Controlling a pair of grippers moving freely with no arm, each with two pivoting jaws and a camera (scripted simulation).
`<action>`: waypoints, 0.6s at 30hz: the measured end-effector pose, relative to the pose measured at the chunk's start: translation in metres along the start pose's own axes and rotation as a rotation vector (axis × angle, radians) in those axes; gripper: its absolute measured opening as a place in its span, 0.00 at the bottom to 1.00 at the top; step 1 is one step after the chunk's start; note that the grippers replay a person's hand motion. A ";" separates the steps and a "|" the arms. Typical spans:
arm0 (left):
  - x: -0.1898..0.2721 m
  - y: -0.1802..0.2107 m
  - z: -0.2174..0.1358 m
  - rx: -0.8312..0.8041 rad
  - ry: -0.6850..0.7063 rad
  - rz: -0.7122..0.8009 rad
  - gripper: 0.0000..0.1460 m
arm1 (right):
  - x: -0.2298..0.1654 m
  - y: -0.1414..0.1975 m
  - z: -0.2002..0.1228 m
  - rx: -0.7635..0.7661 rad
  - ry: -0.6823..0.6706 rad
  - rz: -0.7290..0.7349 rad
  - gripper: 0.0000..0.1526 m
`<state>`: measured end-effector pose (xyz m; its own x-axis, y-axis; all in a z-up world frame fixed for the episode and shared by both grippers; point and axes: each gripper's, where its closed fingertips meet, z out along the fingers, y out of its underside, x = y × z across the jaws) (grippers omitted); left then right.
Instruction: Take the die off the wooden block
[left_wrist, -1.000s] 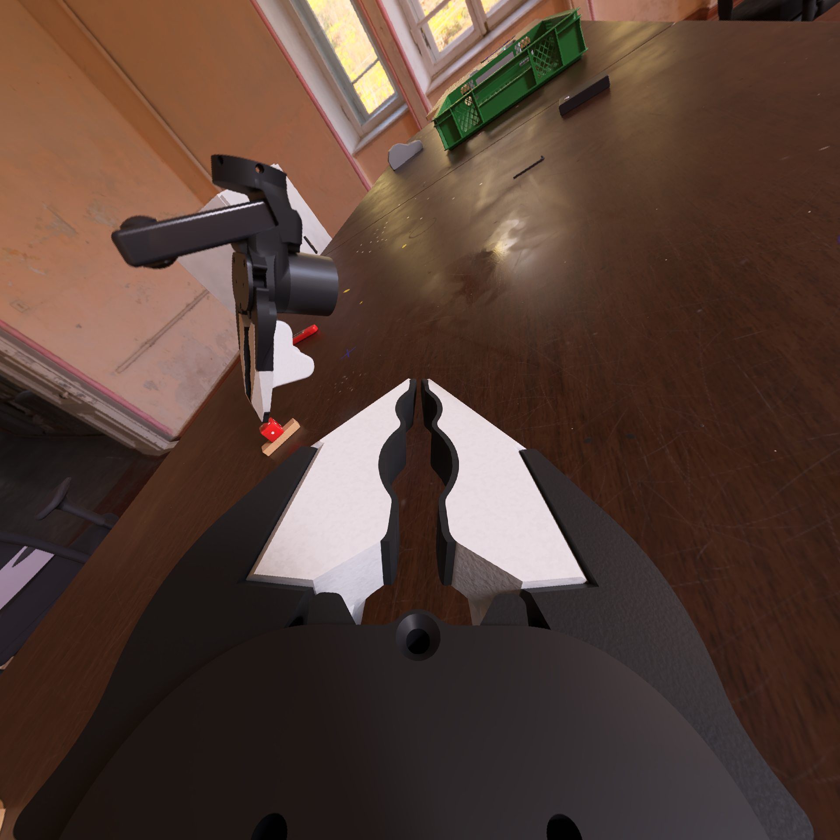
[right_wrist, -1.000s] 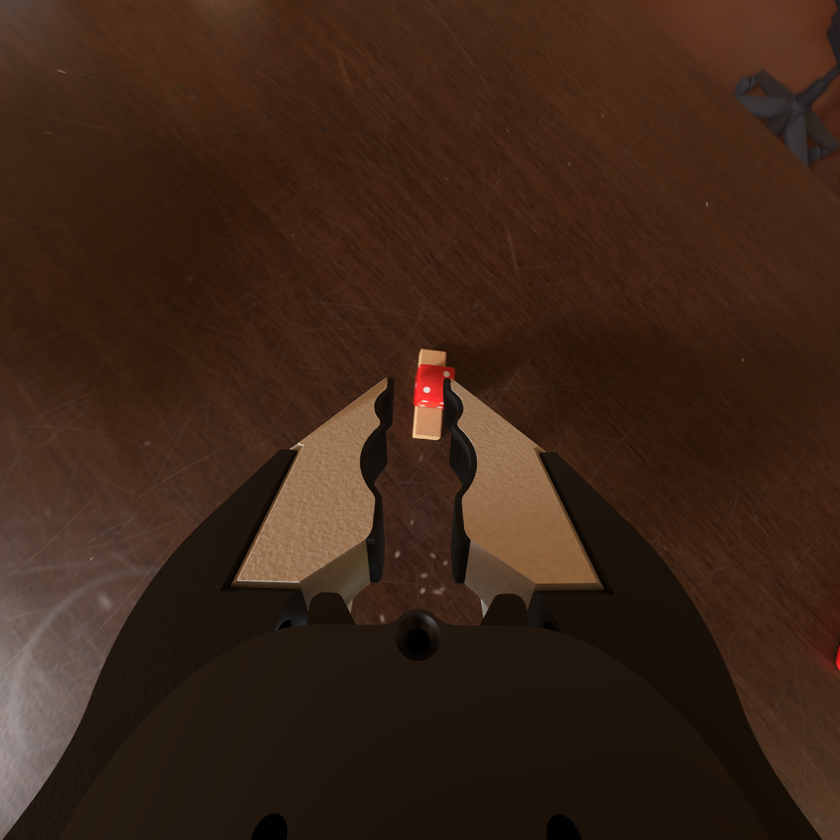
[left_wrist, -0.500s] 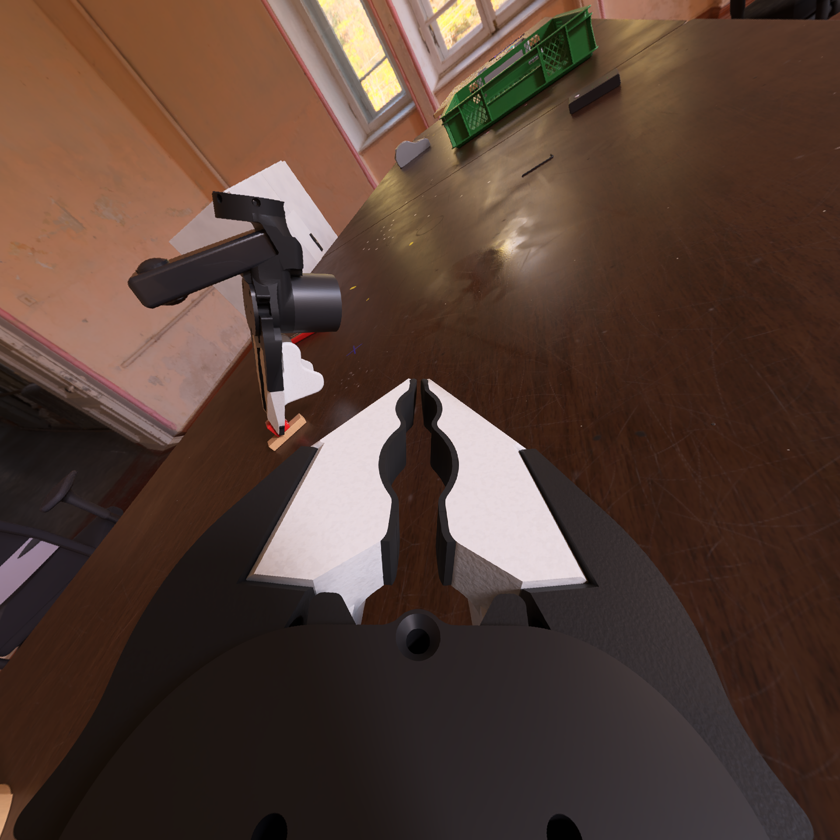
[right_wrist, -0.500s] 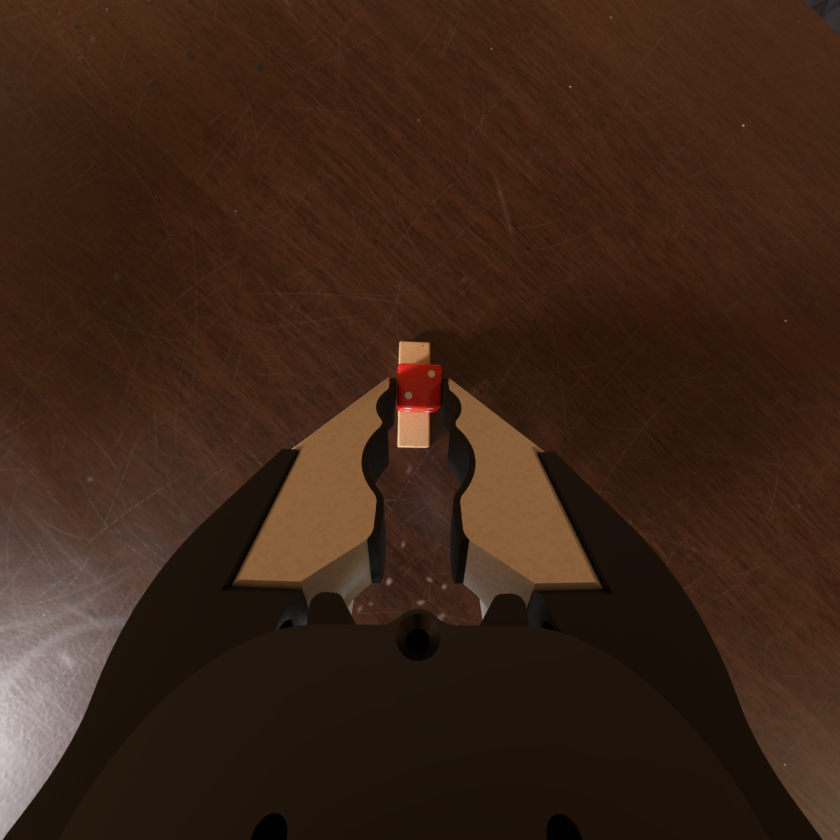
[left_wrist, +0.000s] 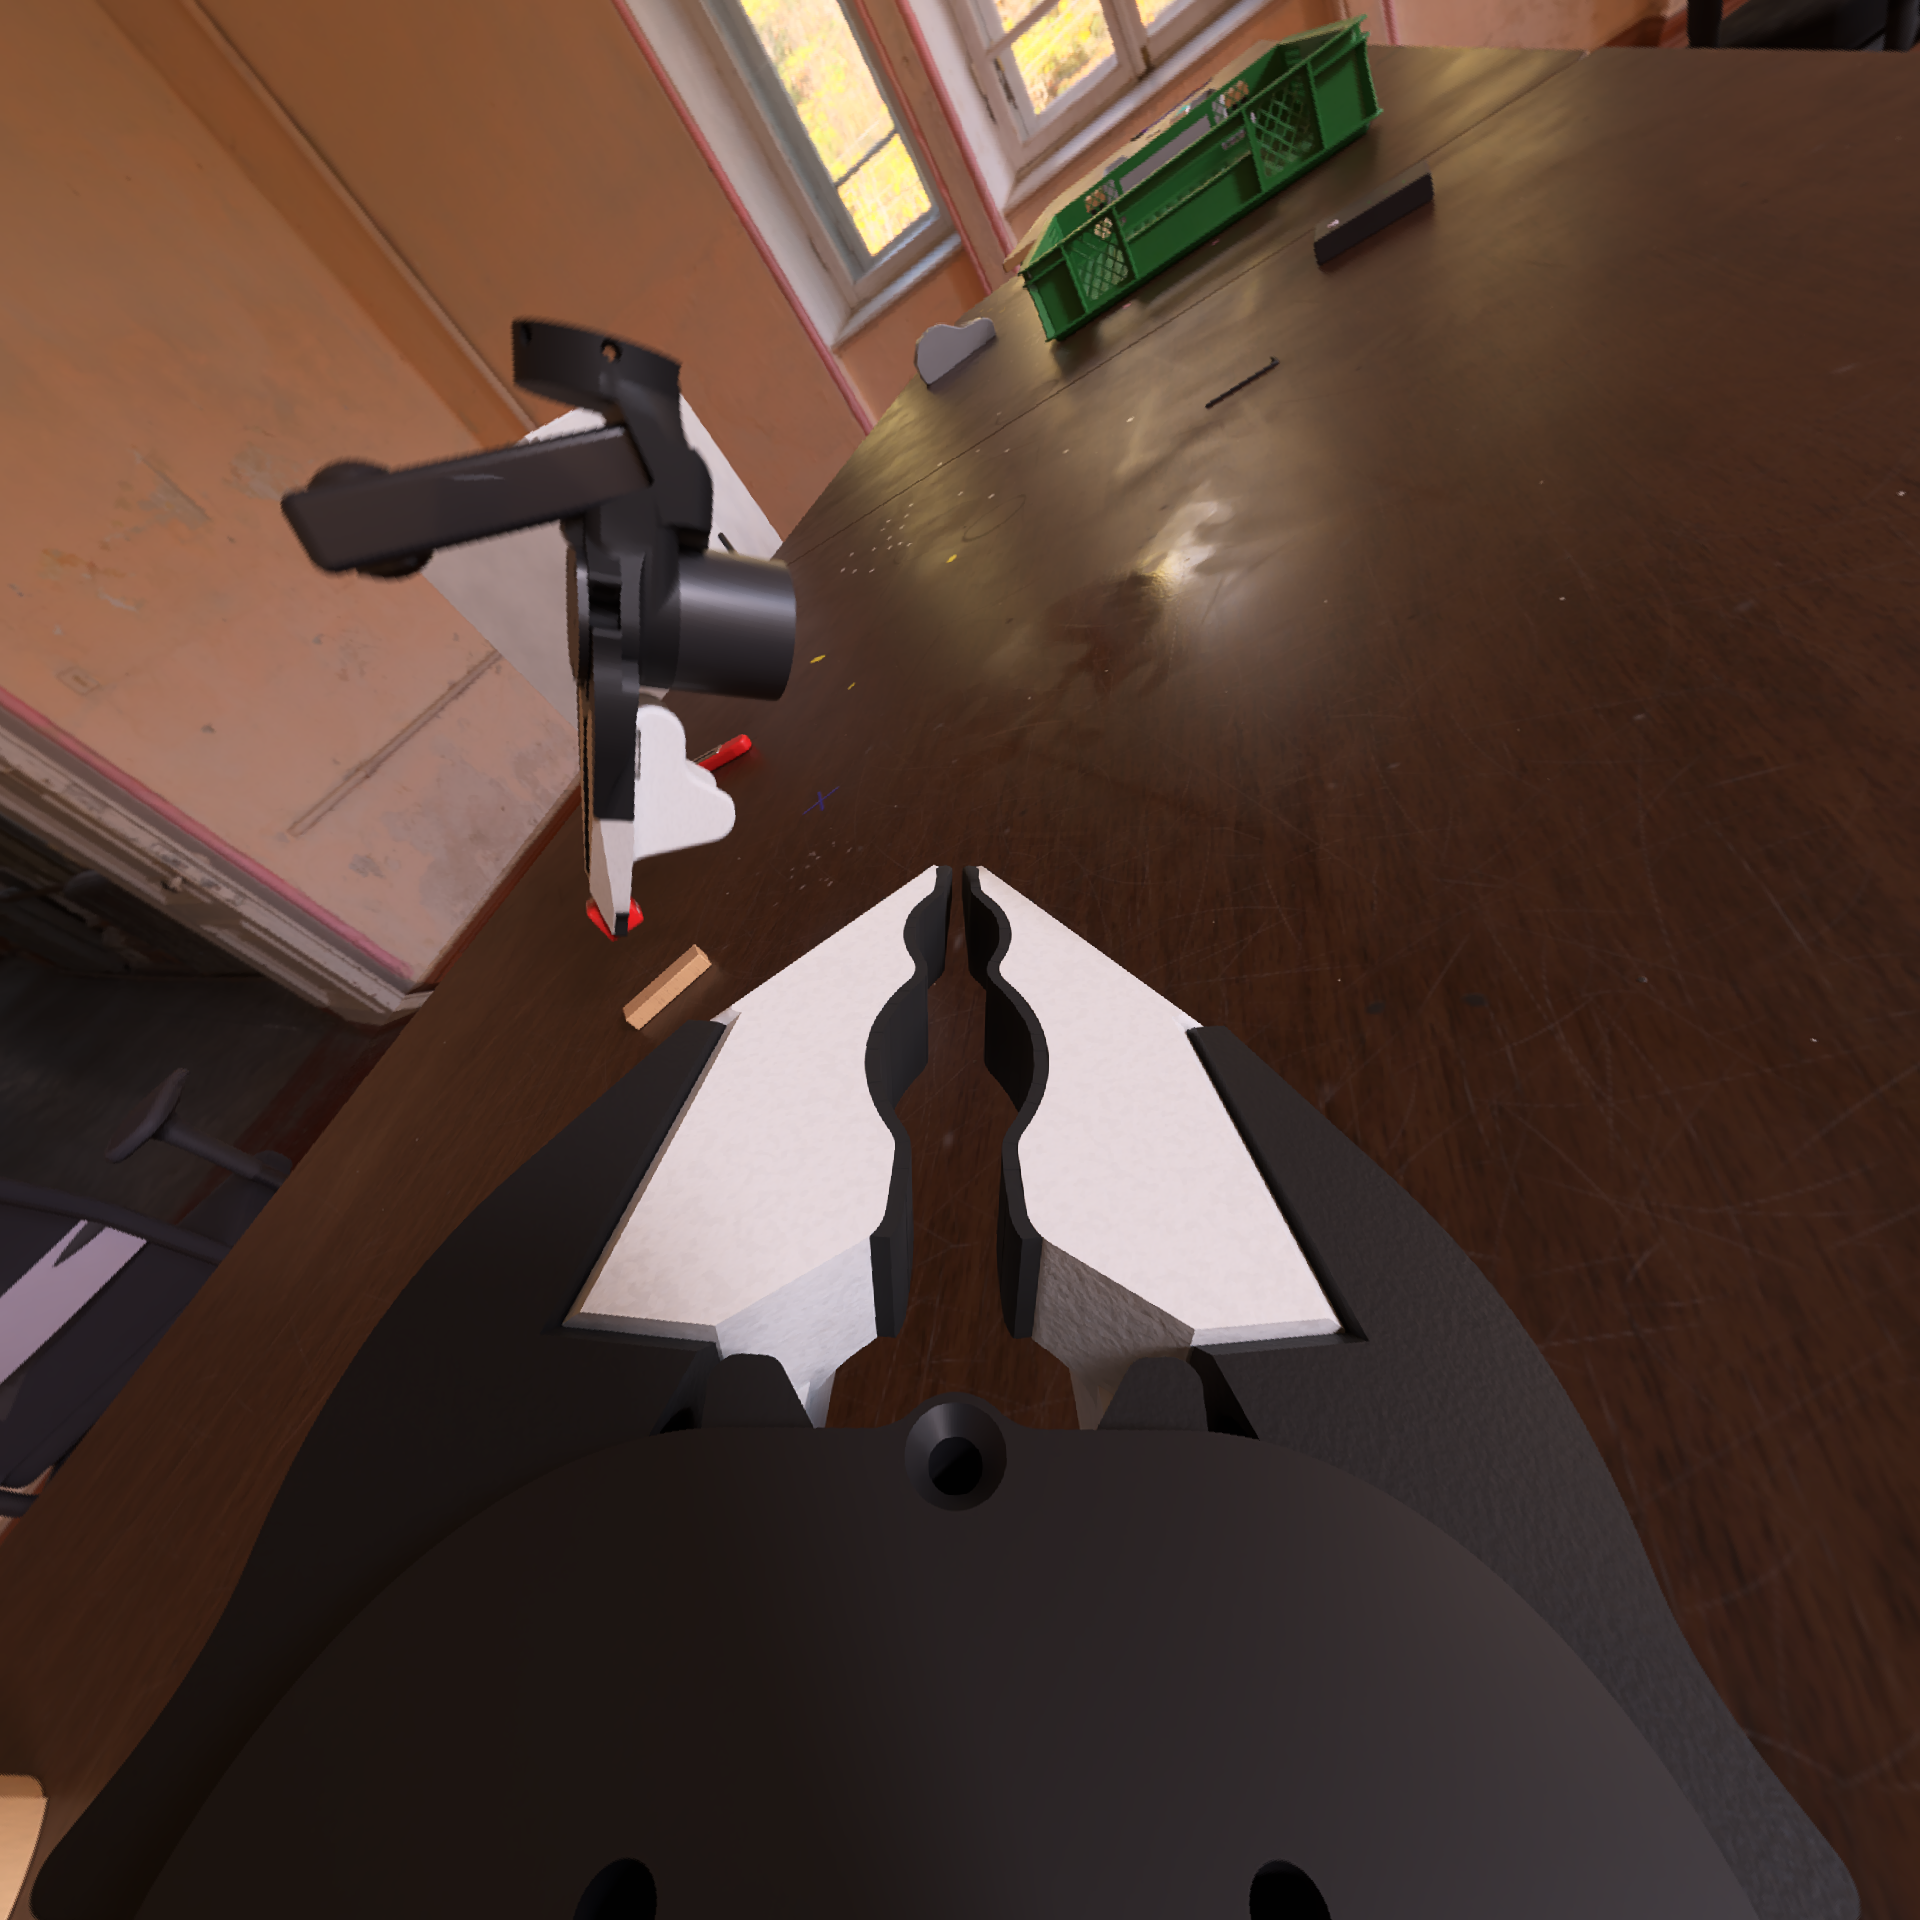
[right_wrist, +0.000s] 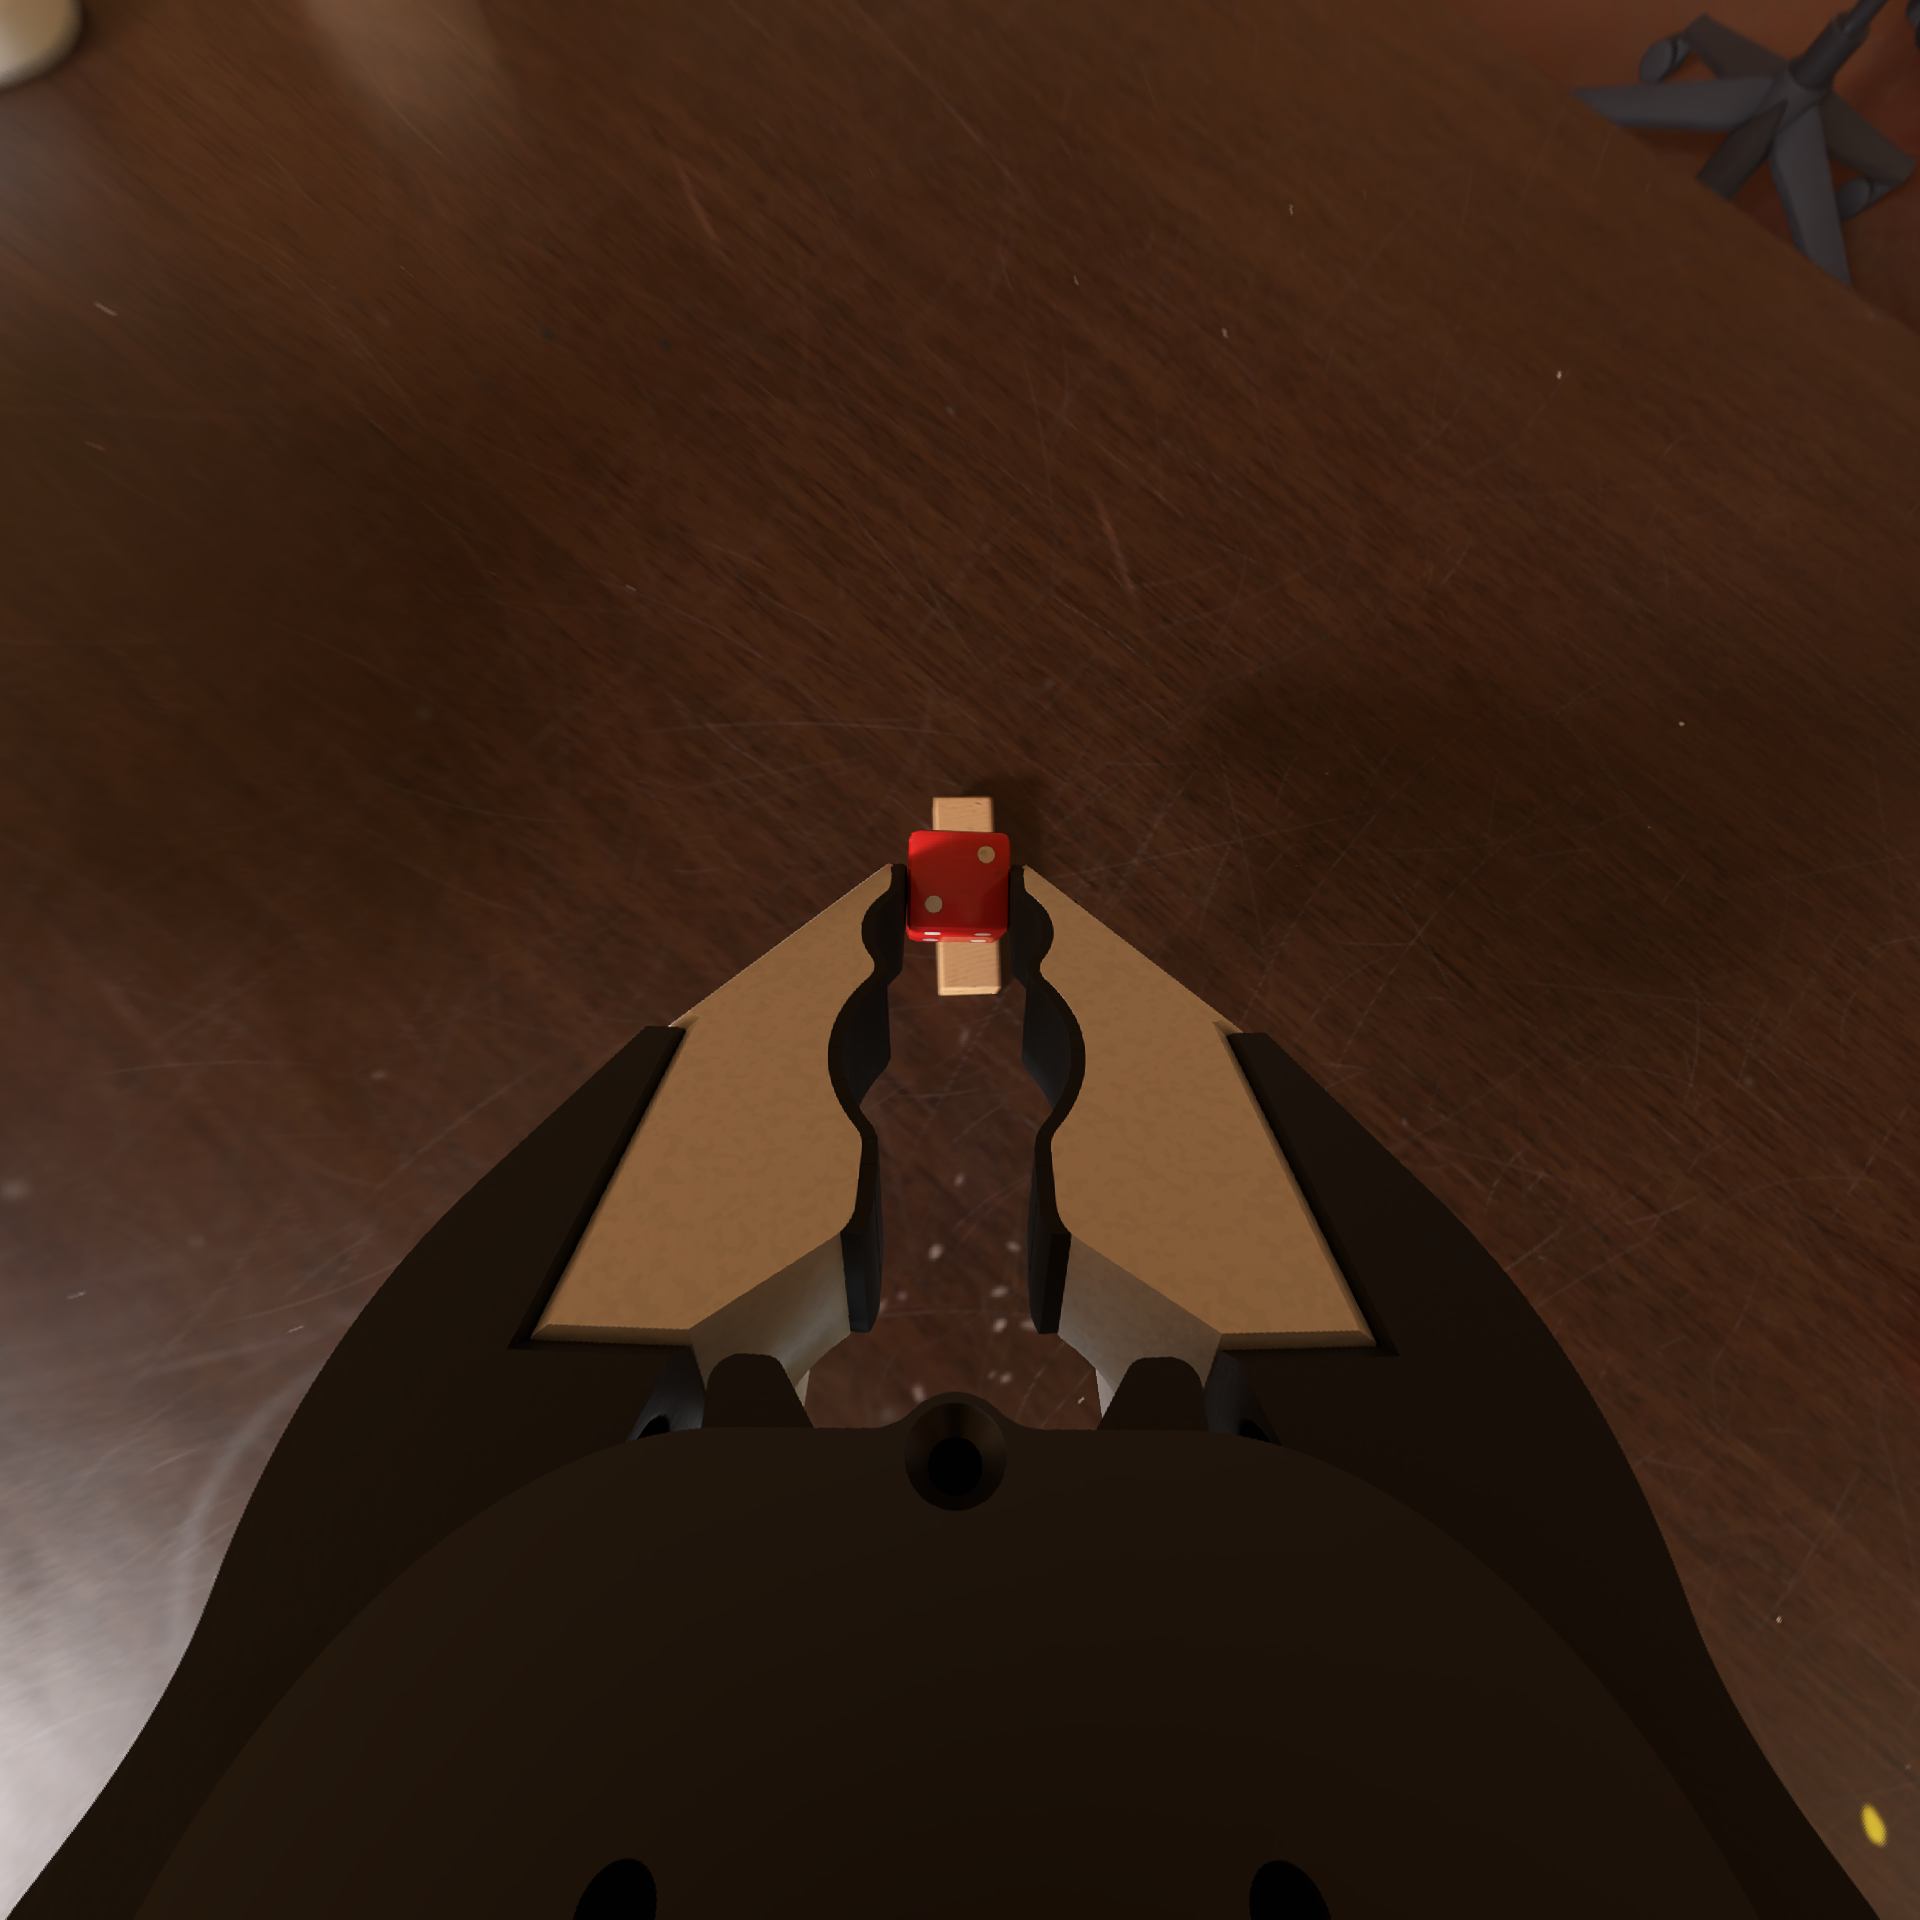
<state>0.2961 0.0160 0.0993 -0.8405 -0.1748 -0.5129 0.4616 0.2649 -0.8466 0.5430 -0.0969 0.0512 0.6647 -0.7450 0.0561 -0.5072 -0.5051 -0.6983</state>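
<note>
Above the wooden block (left_wrist: 666, 986), right claw (right_wrist: 957, 891) clenched on the red die (right_wrist: 957, 885); left claw (left_wrist: 957, 883) nearly closed, empty.

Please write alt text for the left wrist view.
The right tool, off to the left, holds a red die lifted clear above a small wooden block on the dark table. The left tool fills the foreground, shut and empty.

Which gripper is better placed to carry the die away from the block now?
The right gripper: it is shut on the red die, which the left wrist view shows lifted clear of the wooden block. The left gripper is shut on nothing, off to the side over bare table.
</note>
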 end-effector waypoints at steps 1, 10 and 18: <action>-0.002 0.000 0.000 0.001 -0.005 -0.008 0.01 | -0.004 -0.003 -0.007 0.018 -0.009 0.006 0.12; -0.042 -0.004 -0.011 0.068 -0.164 -0.229 0.03 | -0.079 -0.050 -0.105 0.368 -0.356 0.206 0.12; -0.076 -0.033 -0.038 0.304 -0.303 -0.439 0.10 | -0.187 -0.072 -0.189 0.624 -0.756 0.354 0.12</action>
<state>0.3340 0.0568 0.1721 -0.8732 -0.4795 -0.0871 0.1885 -0.1676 -0.9677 0.3508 -0.0037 0.2258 0.8126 -0.2308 -0.5352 -0.5095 0.1647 -0.8446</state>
